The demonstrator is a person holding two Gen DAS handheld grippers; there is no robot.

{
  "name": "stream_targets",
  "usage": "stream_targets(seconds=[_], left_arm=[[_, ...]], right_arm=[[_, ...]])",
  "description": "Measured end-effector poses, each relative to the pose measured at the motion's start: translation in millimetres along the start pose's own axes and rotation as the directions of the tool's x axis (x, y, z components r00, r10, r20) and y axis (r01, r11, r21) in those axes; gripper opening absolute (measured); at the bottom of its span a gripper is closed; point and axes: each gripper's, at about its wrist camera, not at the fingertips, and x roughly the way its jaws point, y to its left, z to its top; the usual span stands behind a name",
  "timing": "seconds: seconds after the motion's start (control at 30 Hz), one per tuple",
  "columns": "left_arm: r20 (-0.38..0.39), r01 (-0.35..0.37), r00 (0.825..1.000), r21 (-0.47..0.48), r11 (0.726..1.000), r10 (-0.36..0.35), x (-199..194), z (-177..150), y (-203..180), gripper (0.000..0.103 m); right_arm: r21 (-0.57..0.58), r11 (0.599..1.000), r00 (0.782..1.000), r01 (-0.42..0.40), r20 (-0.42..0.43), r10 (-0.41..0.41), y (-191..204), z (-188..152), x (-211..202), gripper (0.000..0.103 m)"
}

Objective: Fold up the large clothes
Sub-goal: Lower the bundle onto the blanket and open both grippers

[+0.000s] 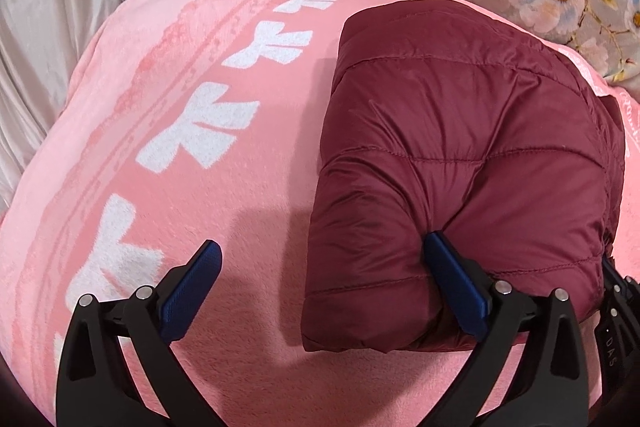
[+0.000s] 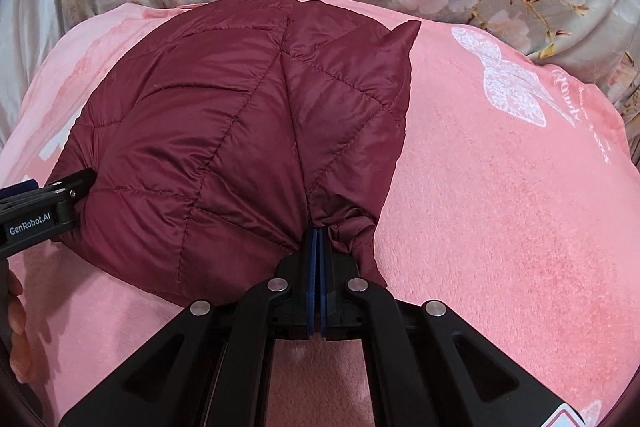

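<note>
Pink blanket (image 1: 168,131) carries the folded maroon jacket (image 2: 224,131); right jaws pinch its hem, left jaws spread beside it.

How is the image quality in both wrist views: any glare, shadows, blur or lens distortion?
Left wrist view: sharp, strong fisheye bending with dark corners, the open left gripper casting a soft shadow on the pink blanket. Right wrist view: same distortion, mild sheen on the maroon jacket, no blur around the right gripper shut on its edge.
</note>
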Motion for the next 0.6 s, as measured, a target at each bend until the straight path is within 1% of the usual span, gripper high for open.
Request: stream_targets(seconds=[0.17,0.2,0.27,0.37,0.4,0.43,0.5,0.57,0.6], left_arm=[[-0.017,0.022,1.000,-0.007,1.000,-0.023,-4.2,2.4,6.3,0.098],[-0.017,0.023,1.000,-0.010,1.000,-0.023,-8.1,2.3,8.6,0.098],[-0.006,0.020,1.000,-0.018,1.000,-0.020,-15.9,0.0,13.3,0.098],[0.003,0.006,1.000,-0.019,1.000,-0.006,-24.5,-3.0,19.0,0.098],[0.001,-0.003,1.000,-0.018,1.000,0.003,-26.2,-3.2,20.6,0.098],[0.006,-0.018,1.000,-0.020,1.000,0.018,-28.9,-3.4,22.6,0.098],[0.016,-0.058,0.998,-0.026,0.998,0.058,-37.0,-4.3,28.3,0.098],[0.024,-0.091,0.995,-0.037,0.995,0.092,-47.8,-6.2,35.7,0.098],[0.034,-0.087,0.995,-0.040,0.995,0.089,-55.0,-8.1,38.0,0.098]], right_arm=[[0.059,0.997,0.998,-0.057,-0.027,0.059,-17.3,-4.0,-7.3,0.000],[0.066,0.996,0.998,-0.057,-0.033,0.059,-19.6,-5.0,-9.7,0.000],[0.070,0.997,0.998,-0.040,-0.045,0.043,-22.9,-8.5,-15.6,0.000],[0.069,0.998,0.998,0.009,-0.064,-0.005,-29.0,-17.4,-23.1,0.000],[0.080,0.996,0.996,0.047,-0.081,-0.040,-34.6,-22.6,-24.6,0.000],[0.095,0.994,0.995,0.055,-0.092,-0.046,-40.9,-27.6,-26.0,0.001],[0.135,0.990,0.994,0.051,-0.105,-0.037,-54.3,-37.0,-32.8,0.001],[0.160,0.986,0.996,0.037,-0.087,-0.024,-61.9,-43.9,-48.1,0.001],[0.165,0.986,0.997,0.026,-0.069,-0.015,-63.0,-46.9,-58.8,0.002]])
